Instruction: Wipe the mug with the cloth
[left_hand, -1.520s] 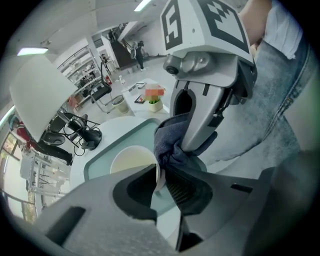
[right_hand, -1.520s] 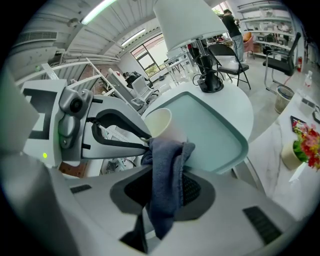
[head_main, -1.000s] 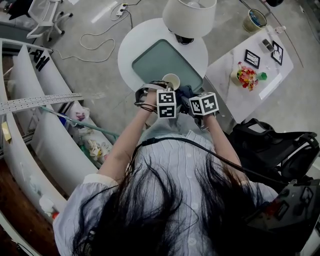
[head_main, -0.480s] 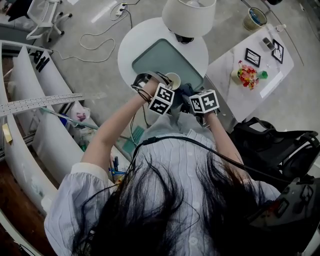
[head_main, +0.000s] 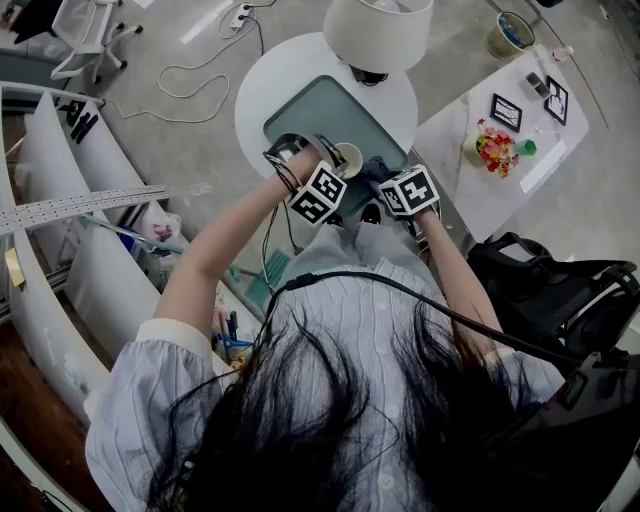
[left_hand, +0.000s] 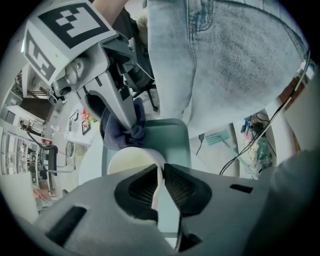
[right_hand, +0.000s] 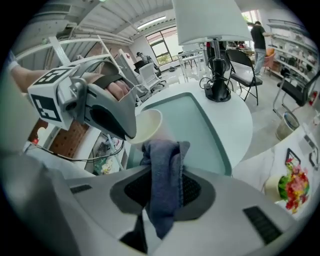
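A cream mug (head_main: 347, 158) is held over the near edge of the green mat (head_main: 315, 115). My left gripper (left_hand: 161, 176) is shut on the mug's (left_hand: 129, 159) wall, one jaw inside the rim and one outside. A dark blue cloth (right_hand: 164, 175) hangs bunched between the shut jaws of my right gripper (right_hand: 163, 189). The cloth's free end touches the outside of the mug (right_hand: 146, 125) near the rim. In the head view the left gripper (head_main: 335, 175) and right gripper (head_main: 378, 182) meet at the mug, and the cloth (head_main: 375, 170) shows just right of it.
The mat lies on a round white table (head_main: 270, 85) with a white lamp (head_main: 378, 32) at its far side. A marble side table (head_main: 470, 195) at the right carries a flower pot (head_main: 492, 152) and frames (head_main: 505, 116). White shelves (head_main: 70, 210) stand left, a black chair (head_main: 560, 290) right.
The left gripper has tilted and shifted left and up with the mug while the elbow swung outward. The right gripper with the cloth has moved slightly up against the mug.
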